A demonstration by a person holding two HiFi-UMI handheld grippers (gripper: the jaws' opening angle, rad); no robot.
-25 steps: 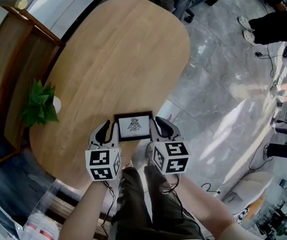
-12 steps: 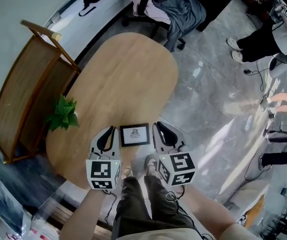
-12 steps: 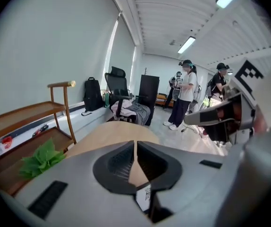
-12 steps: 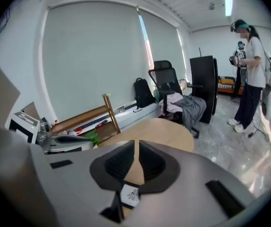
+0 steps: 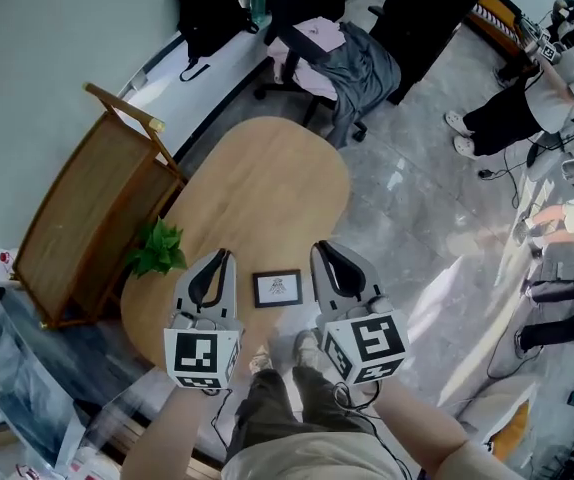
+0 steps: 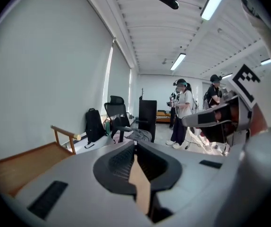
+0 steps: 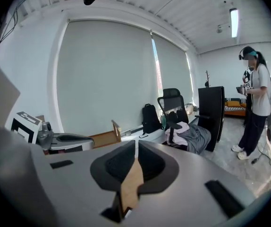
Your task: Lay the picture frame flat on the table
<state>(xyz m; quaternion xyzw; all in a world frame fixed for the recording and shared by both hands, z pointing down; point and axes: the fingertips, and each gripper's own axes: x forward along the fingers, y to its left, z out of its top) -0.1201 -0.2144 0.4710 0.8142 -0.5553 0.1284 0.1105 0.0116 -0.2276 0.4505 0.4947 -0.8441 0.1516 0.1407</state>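
Note:
The black picture frame (image 5: 277, 288) lies flat, face up, near the front edge of the oval wooden table (image 5: 257, 183). In the head view my left gripper (image 5: 223, 257) hangs to the frame's left and my right gripper (image 5: 321, 248) to its right, both raised clear of it. Neither touches the frame. In the left gripper view the left gripper (image 6: 135, 144) has its jaws together with nothing between them. The right gripper (image 7: 135, 143) in the right gripper view is likewise shut and empty. Both gripper views look out level across the room, so the frame is hidden from them.
A small potted plant (image 5: 157, 249) stands on the table's left edge beside a wooden rack (image 5: 82, 218). An office chair draped with clothes (image 5: 339, 56) sits beyond the table's far end. People (image 5: 547, 98) stand at the right on the grey floor.
Both grippers have lifted up and away from the frame's sides, and the head view has risen. The frame stays flat on the table.

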